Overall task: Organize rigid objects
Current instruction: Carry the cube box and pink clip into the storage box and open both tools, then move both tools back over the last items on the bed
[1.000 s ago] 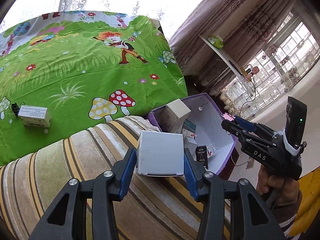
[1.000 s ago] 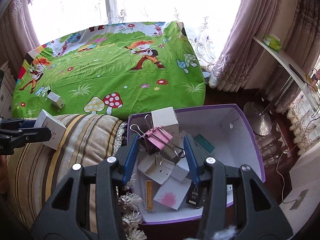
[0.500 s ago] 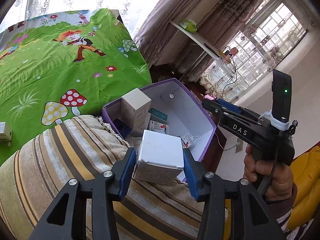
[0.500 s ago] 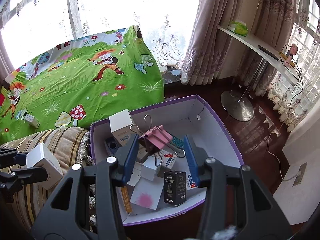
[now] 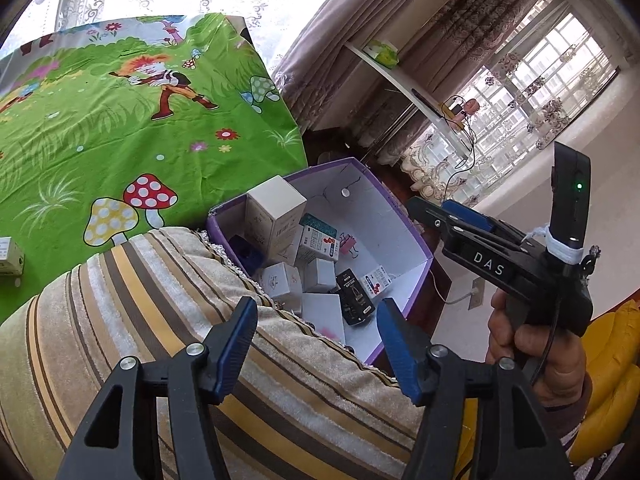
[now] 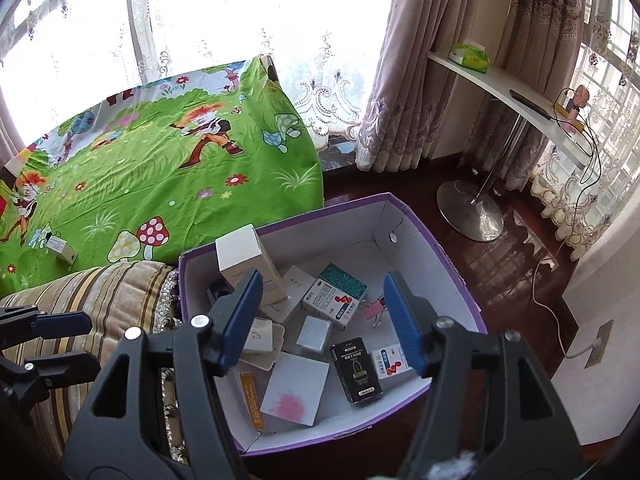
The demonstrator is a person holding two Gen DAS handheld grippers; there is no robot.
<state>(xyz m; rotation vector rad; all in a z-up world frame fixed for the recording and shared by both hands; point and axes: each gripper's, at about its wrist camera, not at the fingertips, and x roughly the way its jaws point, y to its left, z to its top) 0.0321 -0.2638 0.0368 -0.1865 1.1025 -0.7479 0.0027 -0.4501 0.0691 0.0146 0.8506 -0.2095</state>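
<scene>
A purple cardboard box (image 6: 436, 248) with a white inside stands on the floor beside the bed; it also shows in the left wrist view (image 5: 404, 216). It holds several small cartons, a black padlock box (image 6: 356, 370), a small white box (image 6: 315, 333) and a pink binder clip (image 6: 374, 312). My right gripper (image 6: 322, 316) is open and empty above the box. My left gripper (image 5: 316, 340) is open and empty over the striped cushion (image 5: 140, 300), near the box edge. The right gripper also shows in the left wrist view (image 5: 460, 220).
A green cartoon bedsheet (image 6: 160, 168) covers the bed, with a small white carton (image 6: 60, 246) lying on it. A white shelf table (image 6: 512, 96) on a metal stand, curtains and cables fill the right. Dark wood floor surrounds the box.
Both grippers opened. The left let go of the white box and the right let go of the pink binder clip; both now lie inside the purple box.
</scene>
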